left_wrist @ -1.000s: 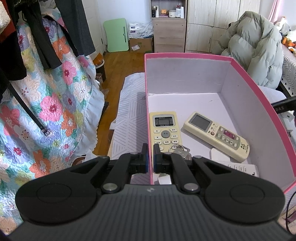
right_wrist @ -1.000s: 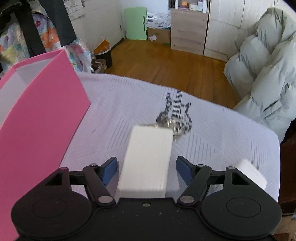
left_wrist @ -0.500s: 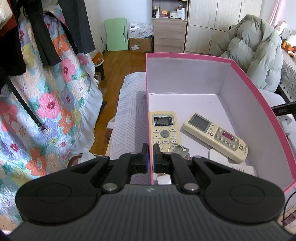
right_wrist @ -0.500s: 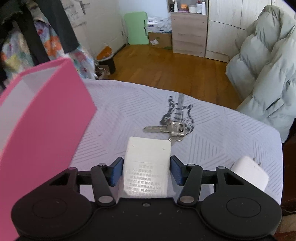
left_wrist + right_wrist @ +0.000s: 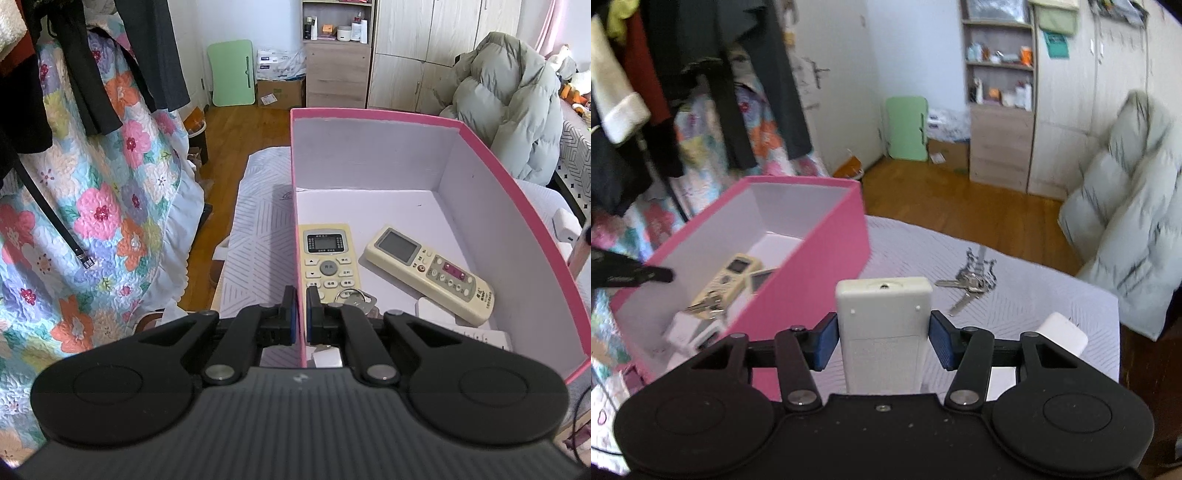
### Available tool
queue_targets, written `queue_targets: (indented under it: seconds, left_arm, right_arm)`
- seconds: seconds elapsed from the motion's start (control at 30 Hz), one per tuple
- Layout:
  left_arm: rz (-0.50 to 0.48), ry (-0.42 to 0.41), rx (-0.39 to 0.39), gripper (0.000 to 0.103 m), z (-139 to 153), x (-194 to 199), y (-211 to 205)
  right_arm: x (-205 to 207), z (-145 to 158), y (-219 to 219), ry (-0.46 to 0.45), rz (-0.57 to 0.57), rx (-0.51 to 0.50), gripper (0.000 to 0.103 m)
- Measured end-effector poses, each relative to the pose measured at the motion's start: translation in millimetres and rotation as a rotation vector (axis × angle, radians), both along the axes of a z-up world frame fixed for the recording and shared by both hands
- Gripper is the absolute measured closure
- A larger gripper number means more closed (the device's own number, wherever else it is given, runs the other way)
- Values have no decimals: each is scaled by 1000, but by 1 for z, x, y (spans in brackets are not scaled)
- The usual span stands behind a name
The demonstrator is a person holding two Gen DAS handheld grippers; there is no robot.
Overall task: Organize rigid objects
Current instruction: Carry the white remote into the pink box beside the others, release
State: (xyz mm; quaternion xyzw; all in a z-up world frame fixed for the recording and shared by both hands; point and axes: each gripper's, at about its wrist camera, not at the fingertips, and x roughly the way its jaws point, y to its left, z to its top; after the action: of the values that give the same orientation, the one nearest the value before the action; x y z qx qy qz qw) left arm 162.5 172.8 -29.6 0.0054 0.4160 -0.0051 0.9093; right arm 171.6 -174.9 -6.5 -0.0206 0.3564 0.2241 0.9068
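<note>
Count: one pink cardboard box (image 5: 517, 192); three plastic remotes, two cream (image 5: 328, 262) (image 5: 428, 271), one white (image 5: 882, 328); two metal key bunches (image 5: 971, 286) (image 5: 707, 304).

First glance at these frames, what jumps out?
The pink box dominates, with two cream remotes and some keys lying inside. The left gripper pinches the box's near wall, while the right gripper holds a white remote back side up. More keys lie on the white cloth behind.
</note>
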Motion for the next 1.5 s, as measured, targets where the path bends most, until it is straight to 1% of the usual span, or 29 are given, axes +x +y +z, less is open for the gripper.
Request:
queue_targets:
  seconds: [0.17, 0.37, 0.47, 0.53, 0.63, 0.7, 0.77, 0.9, 0.97, 1.03, 1.1, 1.17, 1.27, 1.3, 1.37, 1.5]
  left_arm:
    - [-3, -1, -7, 99, -1, 1, 1]
    - [-8, -2, -16, 99, -1, 1, 2]
    - [1, -1, -32, 99, -1, 1, 3]
    - [5, 2, -41, 99, -1, 1, 4]
    - [4, 7, -52, 98, -1, 2, 6]
    - [6, 4, -55, 98, -1, 2, 6]
    - [11, 4, -67, 98, -1, 1, 8]
    - [12, 9, -68, 98, 0, 2, 8]
    - [8, 12, -65, 98, 1, 2, 8]
    - [7, 15, -66, 98, 1, 3, 8]
    - [5, 15, -67, 98, 1, 3, 9]
    - [3, 16, -68, 98, 1, 3, 9]
    - [-4, 15, -66, 98, 2, 3, 8]
    - [-6, 15, -67, 98, 2, 3, 9]
    - [-9, 13, -67, 97, 1, 3, 9]
    - [-11, 9, -70, 97, 1, 2, 9]
  right_arm:
    - [-21, 27, 10, -93, 24, -47, 45]
    - [-23, 67, 23, -221, 62, -77, 45]
    - [-20, 87, 35, -267, 123, -44, 45]
    - [-16, 96, 42, -288, 183, 6, 45]
    - [-2, 102, 54, -270, 260, 89, 45]
    - [11, 100, 69, -258, 312, 101, 45]
    - [28, 91, 89, -227, 349, 96, 45]
    - [72, 64, 130, -142, 405, 51, 45]
    - [93, 48, 149, -106, 407, 34, 45]
    - [107, 32, 164, -99, 398, 21, 45]
    - [117, 20, 174, -96, 403, 42, 45]
    - [123, 12, 178, -83, 424, 52, 45]
    - [121, 2, 185, -90, 461, -13, 45]
    - [121, 0, 185, -75, 467, -39, 45]
    - [119, 0, 180, -64, 478, -50, 45]
    - [111, 4, 176, -66, 503, -127, 45]
